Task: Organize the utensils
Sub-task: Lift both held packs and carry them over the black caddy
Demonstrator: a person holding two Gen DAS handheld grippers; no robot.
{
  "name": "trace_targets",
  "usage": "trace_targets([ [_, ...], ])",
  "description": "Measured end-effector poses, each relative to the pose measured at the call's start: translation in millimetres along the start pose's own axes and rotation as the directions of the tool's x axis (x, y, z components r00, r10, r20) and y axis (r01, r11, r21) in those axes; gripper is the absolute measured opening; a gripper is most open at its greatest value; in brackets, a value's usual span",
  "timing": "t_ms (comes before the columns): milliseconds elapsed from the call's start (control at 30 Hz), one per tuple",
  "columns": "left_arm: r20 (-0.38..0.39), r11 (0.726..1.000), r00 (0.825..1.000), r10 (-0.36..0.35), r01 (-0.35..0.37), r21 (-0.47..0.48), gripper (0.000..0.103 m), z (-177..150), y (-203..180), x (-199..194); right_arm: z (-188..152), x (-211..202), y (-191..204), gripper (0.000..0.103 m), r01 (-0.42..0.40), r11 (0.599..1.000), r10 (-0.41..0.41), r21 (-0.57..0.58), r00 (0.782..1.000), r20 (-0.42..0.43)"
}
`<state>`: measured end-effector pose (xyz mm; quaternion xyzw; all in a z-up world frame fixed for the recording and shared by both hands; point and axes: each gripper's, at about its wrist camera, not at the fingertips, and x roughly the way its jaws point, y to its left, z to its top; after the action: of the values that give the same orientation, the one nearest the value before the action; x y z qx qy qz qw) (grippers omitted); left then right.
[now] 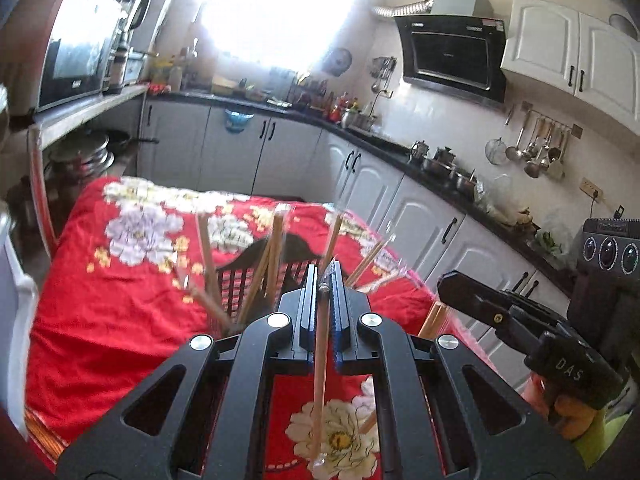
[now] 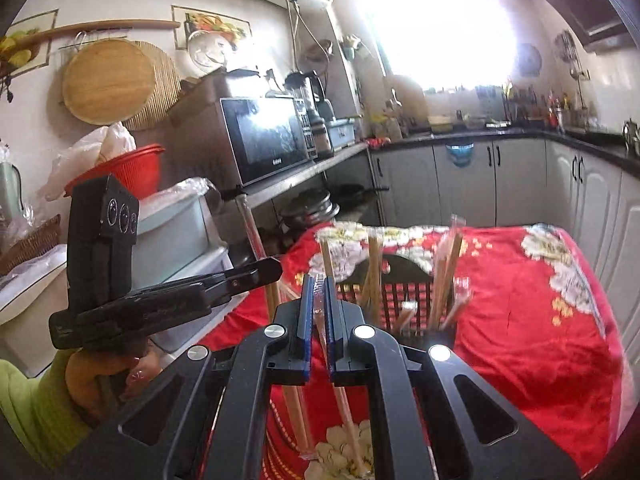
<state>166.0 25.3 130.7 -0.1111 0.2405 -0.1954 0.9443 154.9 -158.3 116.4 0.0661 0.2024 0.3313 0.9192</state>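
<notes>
With each gripper, left point(image 1: 325, 280) and right point(image 2: 319, 292), pinching one wrapped chopstick point(image 1: 320, 380) above the red cloth point(image 1: 100, 320), we judged delivery into the apparently dark holder point(image 2: 404, 280) next.

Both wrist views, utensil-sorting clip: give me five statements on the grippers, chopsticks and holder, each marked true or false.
1. The left gripper is shut on a wrapped wooden chopstick. True.
2. The right gripper stands wide open and empty. False: it is shut on a clear-wrapped chopstick.
3. The dark slotted plastic chopstick holder lies tipped on its side. False: it stands upright on the table, with chopsticks sticking up from it.
4. The table carries a red cloth with white flowers. True.
5. A blue cloth covers the table. False: the cloth is red.
</notes>
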Motion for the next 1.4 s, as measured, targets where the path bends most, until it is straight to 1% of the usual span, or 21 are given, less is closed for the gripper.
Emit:
trace_targets([
  [200, 0.056, 0.999, 0.998, -0.008, 0.005, 0.041, 0.003, 28, -12, -6, 21, -6, 0, 0.006, -0.011, 1.000, 0.011, -0.013, 0.999, 0.052],
  [367, 0.083, 0.997, 0.996, -0.018, 0.012, 0.070, 0.003, 50, -20, -6, 41, -8, 3, 0.006, -0.018, 0.999, 0.020, -0.034, 0.997, 0.081],
  [600, 0.117, 0.996, 0.993, -0.007, -0.004, 0.093, 0.003, 74, -22, -2, 76, -3, 3, 0.006, -0.020, 0.998, 0.027, -0.056, 0.991, 0.128],
  [700, 0.130, 0.996, 0.992, -0.002, -0.010, 0.094, 0.003, 82, -24, 0, 90, -1, 1, 0.006, -0.007, 0.998, 0.017, -0.060, 0.987, 0.160],
  [800, 0.161, 0.995, 0.987, 0.009, -0.024, 0.092, 0.003, 94, -24, 2, 104, -1, -3, 0.006, 0.003, 0.998, 0.009, -0.061, 0.981, 0.195],
  [933, 0.202, 0.996, 0.979, 0.024, -0.041, 0.083, 0.003, 108, -25, 9, 116, 2, -5, 0.006, 0.057, 0.994, -0.033, -0.095, 0.970, 0.243],
  [1067, 0.231, 0.995, 0.972, 0.050, -0.069, 0.077, 0.003, 113, -26, 22, 122, 11, -16, 0.006, 0.093, 0.990, -0.060, -0.109, 0.960, 0.274],
  [1167, 0.240, 0.995, 0.969, 0.057, -0.075, 0.067, 0.003, 112, -24, 34, 121, 20, -29, 0.006, 0.099, 0.991, -0.070, -0.092, 0.960, 0.271],
  [1233, 0.235, 0.995, 0.970, 0.063, -0.078, 0.058, 0.003, 110, -20, 43, 118, 25, -39, 0.006, 0.104, 0.992, -0.080, -0.075, 0.960, 0.269],
  [1400, 0.228, 0.991, 0.968, 0.110, -0.123, 0.045, 0.003, 100, -12, 66, 110, 40, -57, 0.006, 0.104, 0.994, -0.090, -0.040, 0.959, 0.270],
])
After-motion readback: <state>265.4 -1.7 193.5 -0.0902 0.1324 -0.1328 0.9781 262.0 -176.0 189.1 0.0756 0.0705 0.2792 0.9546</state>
